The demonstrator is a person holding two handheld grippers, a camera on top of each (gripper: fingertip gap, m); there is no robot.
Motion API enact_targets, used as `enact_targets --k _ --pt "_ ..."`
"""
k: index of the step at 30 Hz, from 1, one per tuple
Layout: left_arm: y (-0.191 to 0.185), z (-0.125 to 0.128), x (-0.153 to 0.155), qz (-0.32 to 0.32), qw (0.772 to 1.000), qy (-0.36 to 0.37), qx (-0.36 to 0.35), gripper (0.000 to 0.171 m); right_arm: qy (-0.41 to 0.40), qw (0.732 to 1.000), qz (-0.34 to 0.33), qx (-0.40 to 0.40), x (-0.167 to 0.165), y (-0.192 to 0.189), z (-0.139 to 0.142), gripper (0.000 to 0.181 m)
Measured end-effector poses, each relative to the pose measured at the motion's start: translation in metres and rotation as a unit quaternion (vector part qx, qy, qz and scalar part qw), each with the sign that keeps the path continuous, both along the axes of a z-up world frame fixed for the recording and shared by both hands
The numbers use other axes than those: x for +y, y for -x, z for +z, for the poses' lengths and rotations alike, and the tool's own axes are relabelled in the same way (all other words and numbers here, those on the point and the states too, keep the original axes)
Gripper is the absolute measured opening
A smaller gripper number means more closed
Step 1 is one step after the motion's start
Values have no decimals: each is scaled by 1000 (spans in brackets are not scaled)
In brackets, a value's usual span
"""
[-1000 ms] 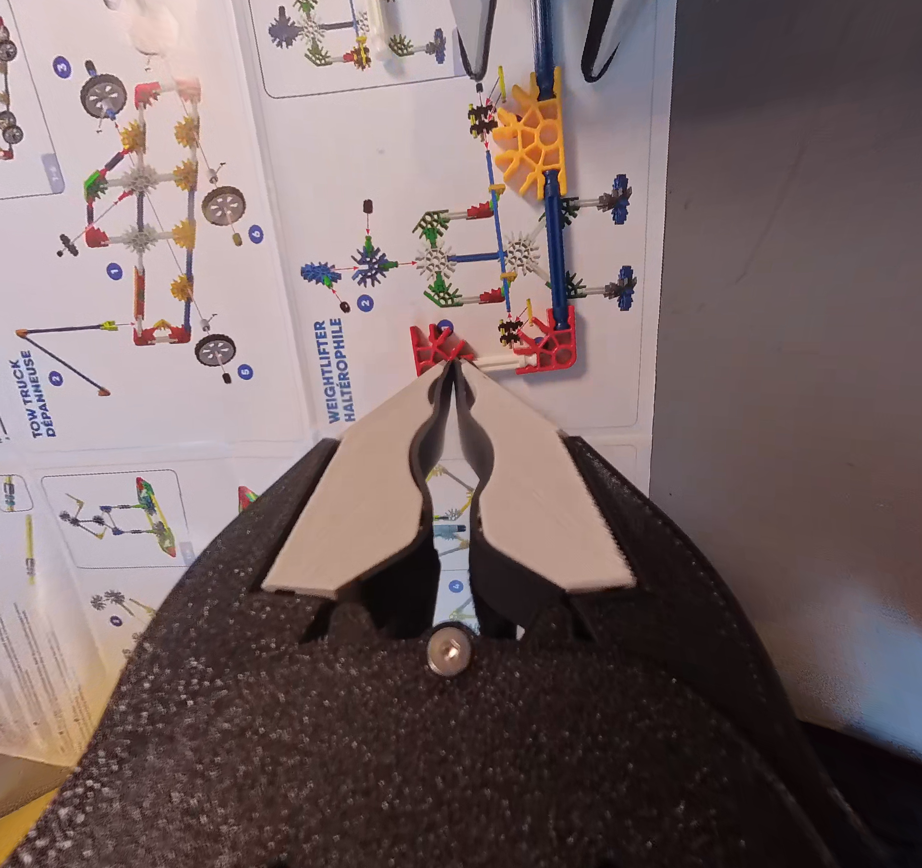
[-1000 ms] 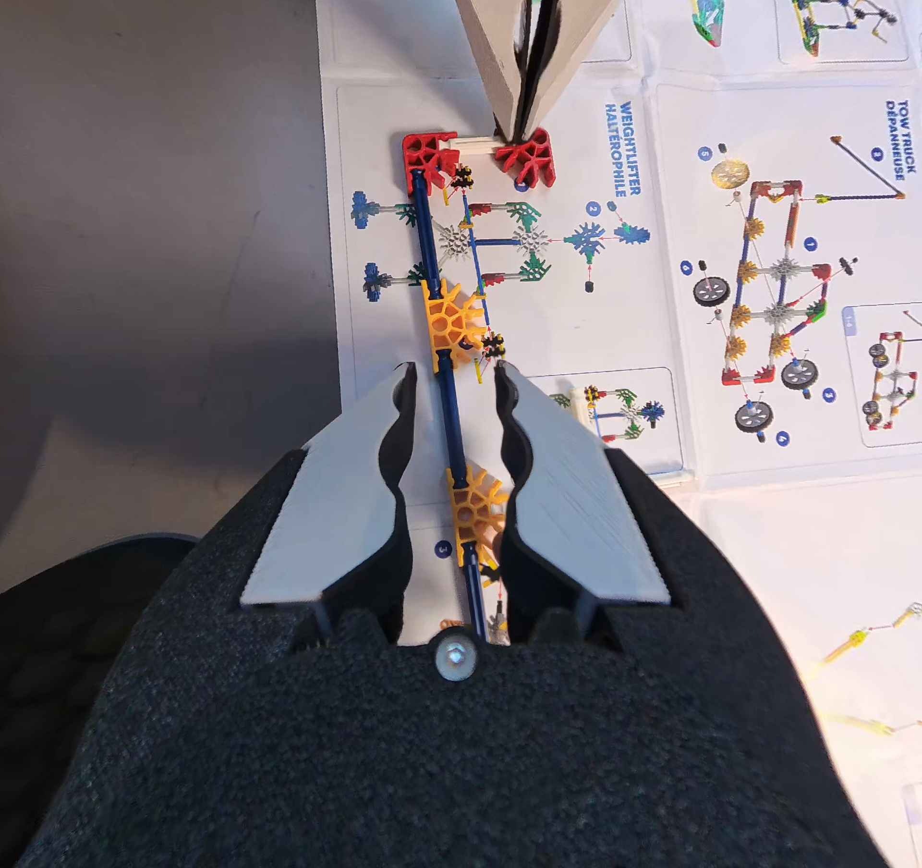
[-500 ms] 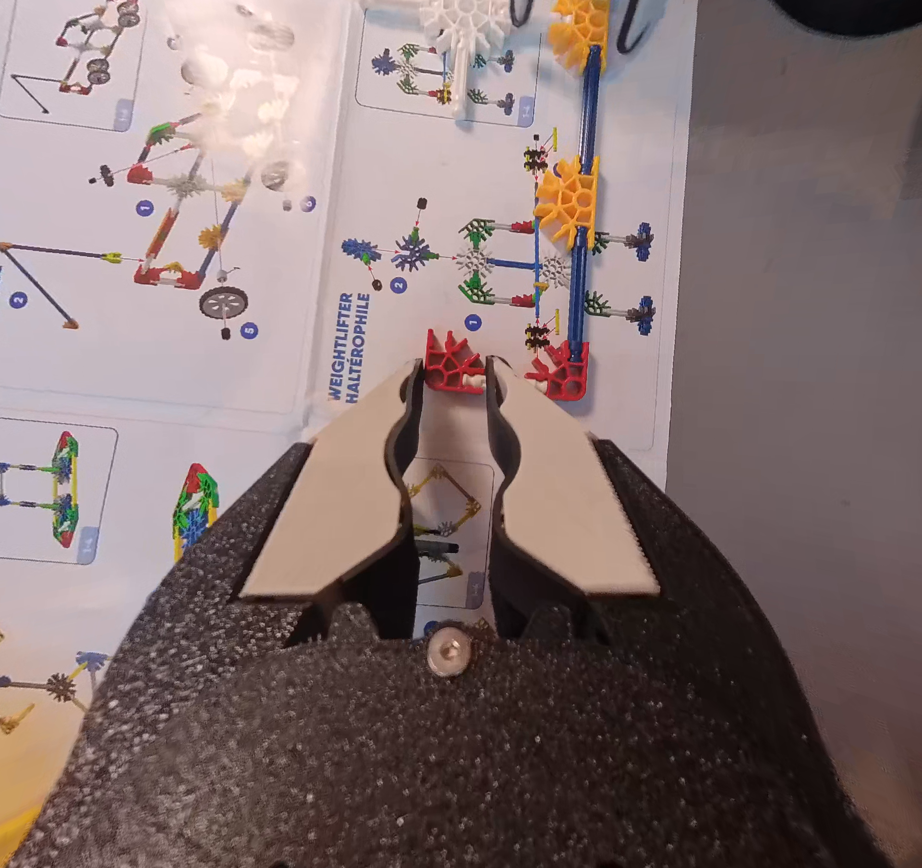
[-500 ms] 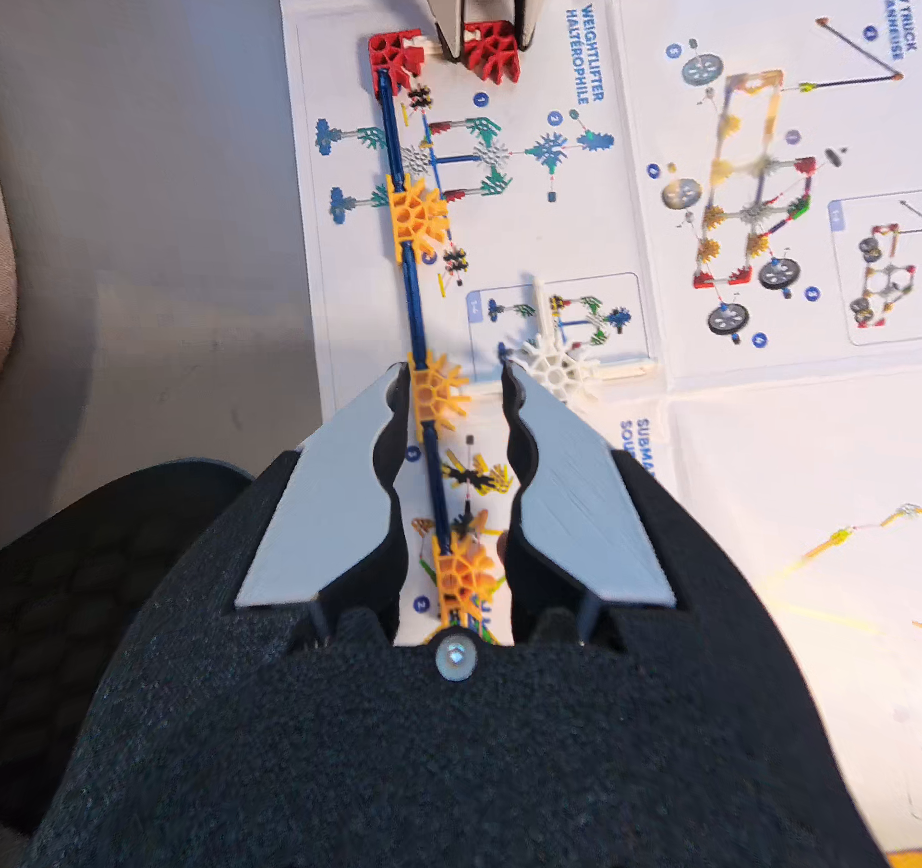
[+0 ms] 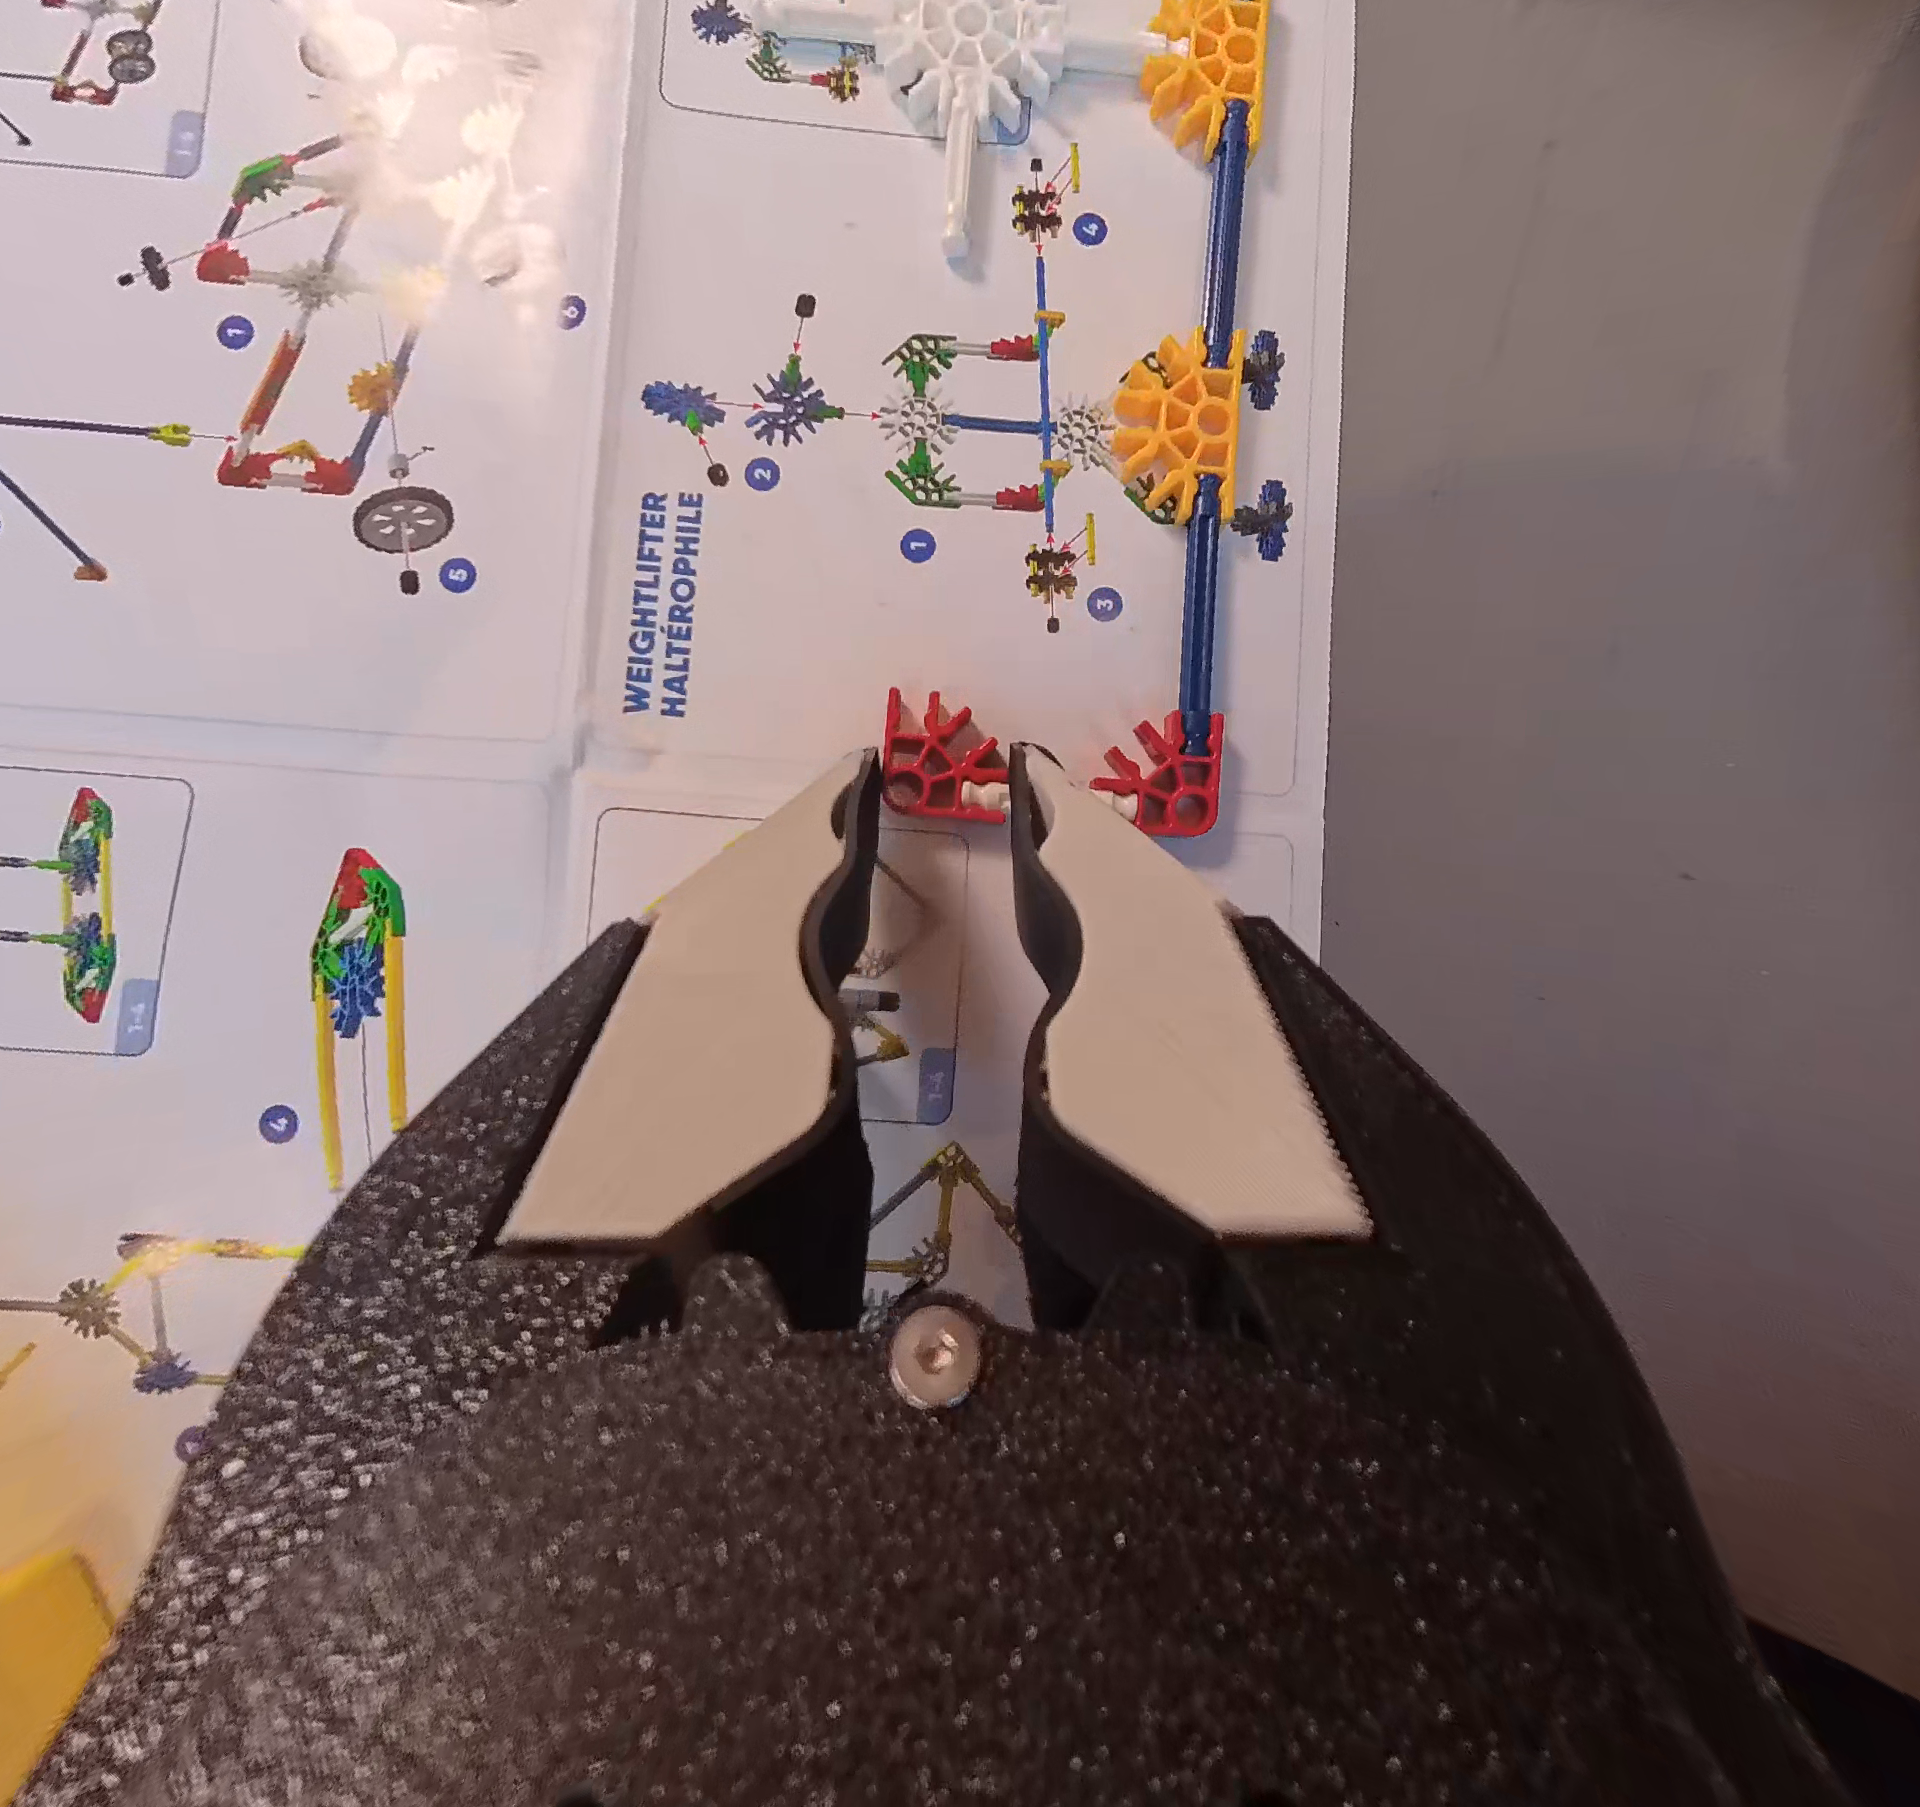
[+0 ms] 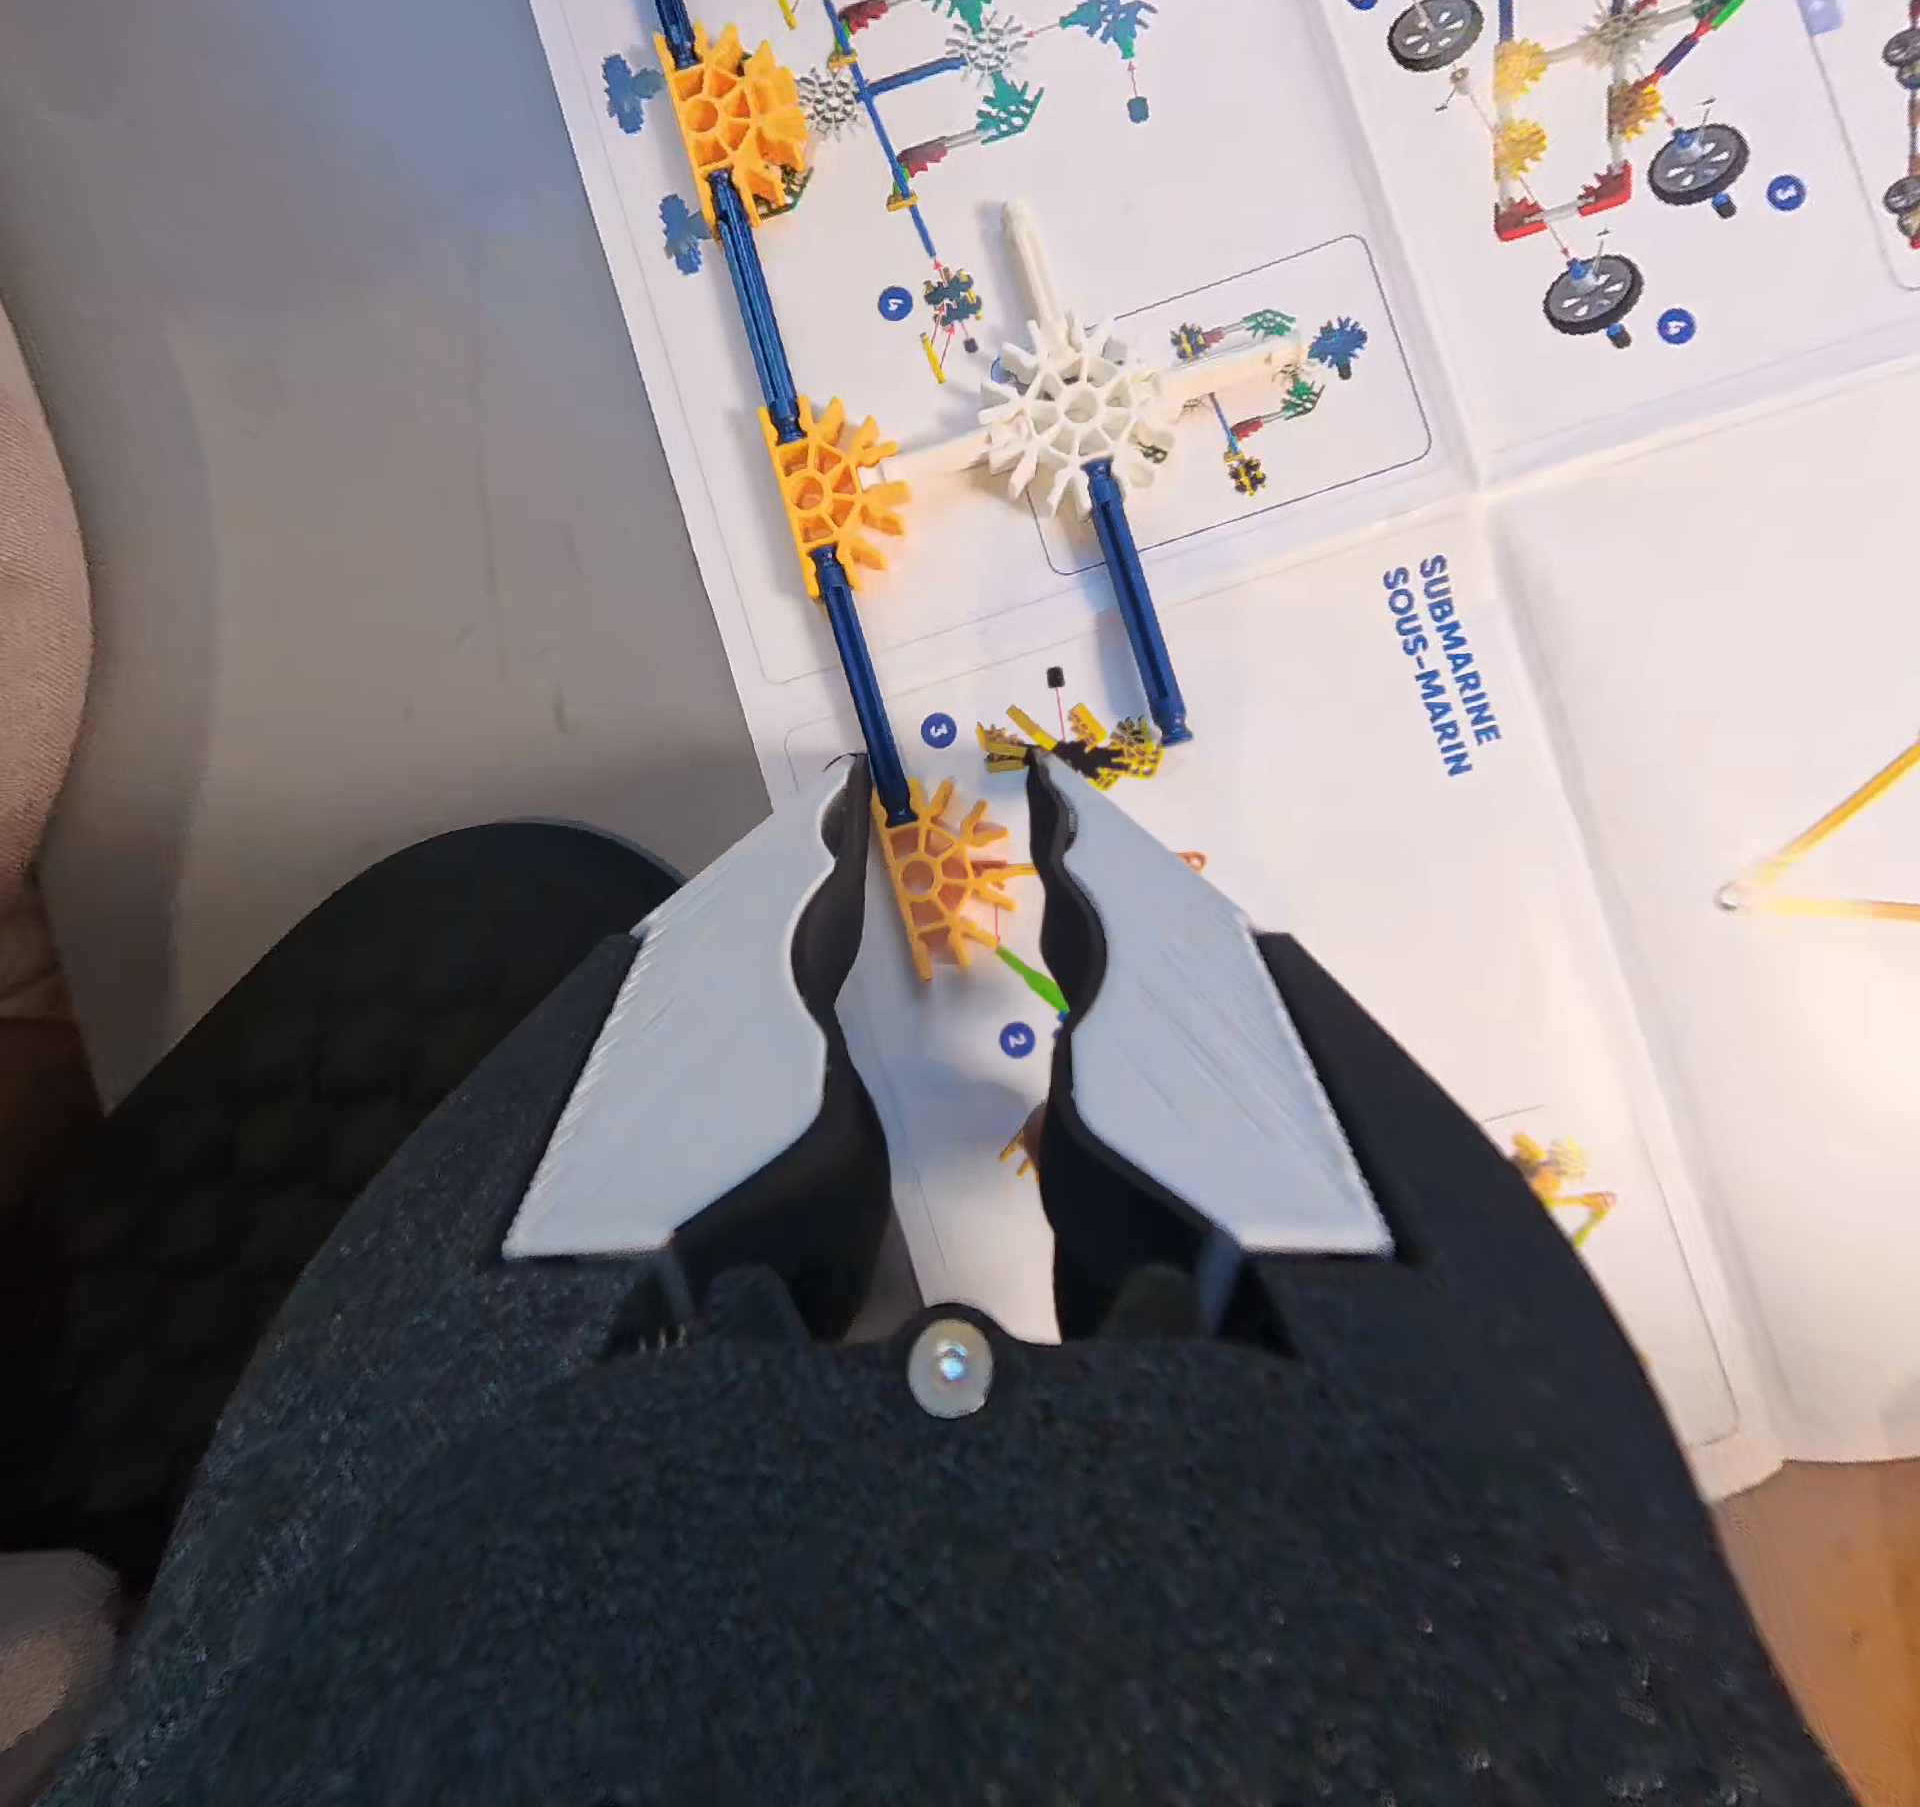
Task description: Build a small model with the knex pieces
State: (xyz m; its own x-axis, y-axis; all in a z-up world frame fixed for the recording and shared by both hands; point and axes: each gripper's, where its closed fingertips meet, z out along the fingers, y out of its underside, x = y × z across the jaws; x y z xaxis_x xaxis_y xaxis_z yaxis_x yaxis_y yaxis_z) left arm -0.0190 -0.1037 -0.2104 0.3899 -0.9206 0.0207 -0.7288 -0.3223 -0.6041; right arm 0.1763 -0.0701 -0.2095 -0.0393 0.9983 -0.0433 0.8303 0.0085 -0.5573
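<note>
A rod-and-connector construction lies on a printed instruction sheet. In the left wrist view my left gripper is open, its tips on either side of a red connector. A short white rod joins that to a red corner connector. A blue rod runs on to two yellow connectors. In the right wrist view my right gripper is open. The end yellow connector of the same blue chain lies between its fingers, close to the left one.
A white snowflake connector with white rods and a blue rod joins the middle yellow connector. Bare grey tabletop lies beside the sheet. A dark rounded object sits at the right gripper's left. Left tips to right tips: about 20 centimetres.
My left gripper was shut on the white rod by the red connector and has opened. My right gripper stayed open and drew back along the blue chain to its end yellow connector.
</note>
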Motion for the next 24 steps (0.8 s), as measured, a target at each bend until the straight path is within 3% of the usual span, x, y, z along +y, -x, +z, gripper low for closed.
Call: enact_targets --k 8,11,13,17,21,24 --pt "2 1 5 23 999 -18 -27 23 4 1000 -6 2 2 1 0 15" --pt "5 3 7 32 998 -21 -40 23 -11 1000 -8 15 3 7 8 22" --pt "5 9 9 38 997 -28 -62 22 -34 997 -5 69 7 25 33 39" --pt "6 26 24 76 988 -51 -128 24 -99 979 -31 178 35 74 90 35" --pt "24 37 56 174 966 -107 -159 24 -119 965 -91 216 88 116 96 29" --pt "40 44 72 232 950 -147 -152 22 -86 971 -83 209 104 146 75 16"
